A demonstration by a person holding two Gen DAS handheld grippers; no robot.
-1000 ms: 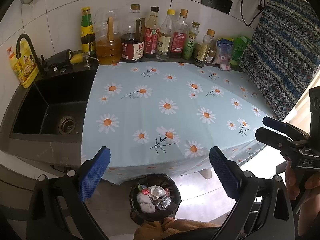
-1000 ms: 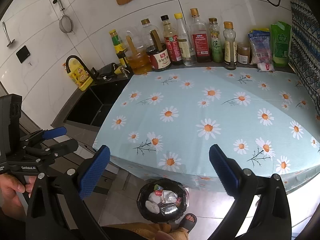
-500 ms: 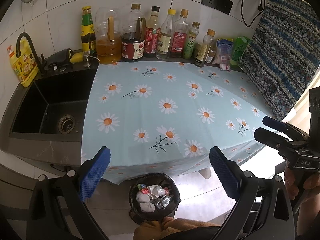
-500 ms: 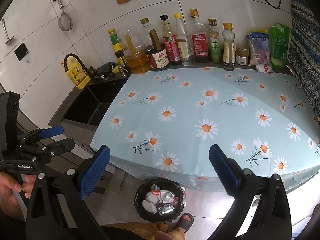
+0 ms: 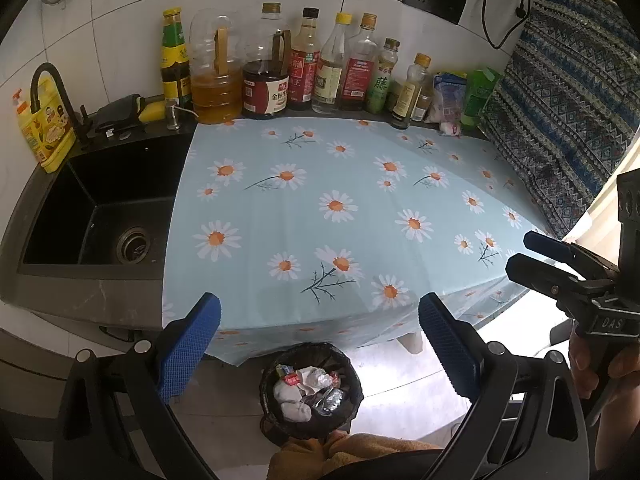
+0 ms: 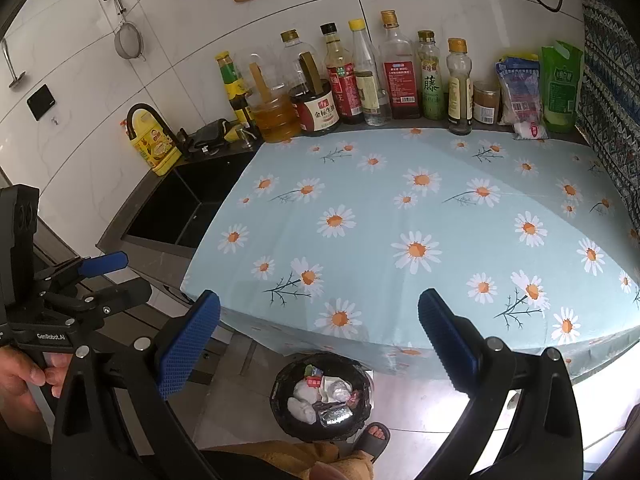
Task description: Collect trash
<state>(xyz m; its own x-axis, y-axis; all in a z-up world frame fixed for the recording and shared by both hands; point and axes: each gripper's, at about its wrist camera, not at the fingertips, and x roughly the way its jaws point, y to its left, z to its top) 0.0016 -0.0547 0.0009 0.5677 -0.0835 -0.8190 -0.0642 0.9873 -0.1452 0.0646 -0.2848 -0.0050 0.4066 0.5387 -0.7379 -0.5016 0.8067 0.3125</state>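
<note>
A black-lined trash bin (image 5: 311,390) stands on the floor below the table's front edge, holding crumpled paper, wrappers and foil; it also shows in the right wrist view (image 6: 322,396). My left gripper (image 5: 318,336) is open and empty, held above the bin in front of the table. My right gripper (image 6: 318,334) is open and empty too, also above the bin. Each gripper shows in the other's view: the right one (image 5: 520,252) at the right edge, the left one (image 6: 132,276) at the left. The daisy tablecloth (image 5: 340,208) carries no loose trash.
A row of sauce and oil bottles (image 5: 280,76) lines the back wall, with snack bags (image 5: 448,100) at the right. A black sink (image 5: 100,216) with faucet and yellow soap bottle (image 5: 46,132) lies left. A patterned cloth (image 5: 568,80) hangs right. A sandalled foot (image 6: 374,436) stands by the bin.
Both grippers have drifted slightly; the views shift only a little. Both stay open and empty.
</note>
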